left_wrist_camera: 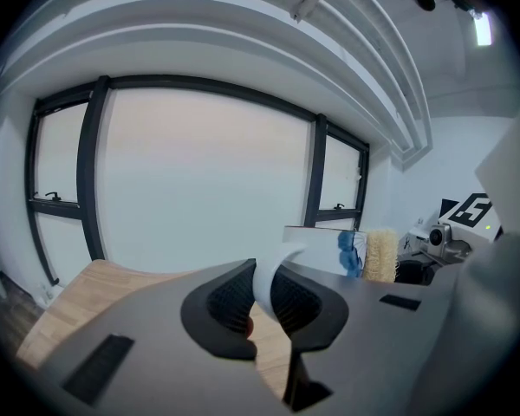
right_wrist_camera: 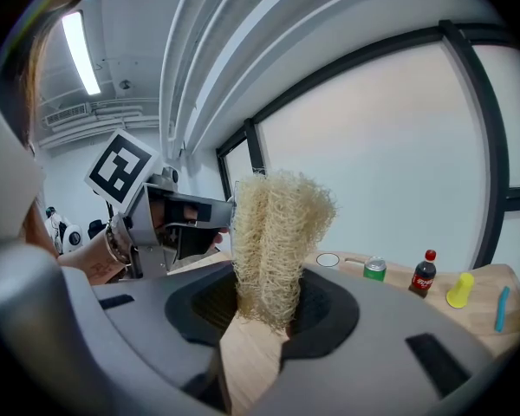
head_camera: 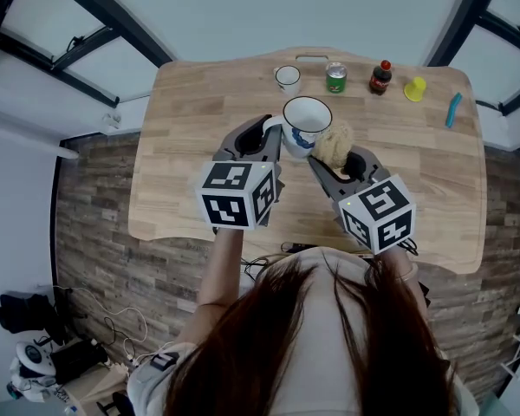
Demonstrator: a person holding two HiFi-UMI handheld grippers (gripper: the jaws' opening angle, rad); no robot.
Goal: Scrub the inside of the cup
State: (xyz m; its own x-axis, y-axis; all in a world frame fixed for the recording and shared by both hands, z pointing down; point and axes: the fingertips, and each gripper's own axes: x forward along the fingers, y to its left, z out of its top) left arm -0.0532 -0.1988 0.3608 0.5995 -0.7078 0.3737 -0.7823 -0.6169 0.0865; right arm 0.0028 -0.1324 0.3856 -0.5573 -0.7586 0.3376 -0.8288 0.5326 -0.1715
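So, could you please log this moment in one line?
left gripper: shut on cup handle | right gripper: shut on loofah | loofah beside cup, not inside

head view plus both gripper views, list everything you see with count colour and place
table: 1, light wood, under everything
cup: 1, white with blue pattern, mid-table, held by its handle
loofah scrubber: 1, pale tan, right beside the cup's rim
small cup: 1, white, far edge of the table
can: 1, green, just right of the small cup
bottle: 1, dark with a red cap, right of the can
yellow item: 1, yellow, right of the bottle; kind unclear
blue stick: 1, blue, far right of the table
left gripper: 1, grey, jaws closed on the cup's handle
right gripper: 1, grey, jaws closed on the loofah scrubber
person's hair: dark brown, bottom of the head view
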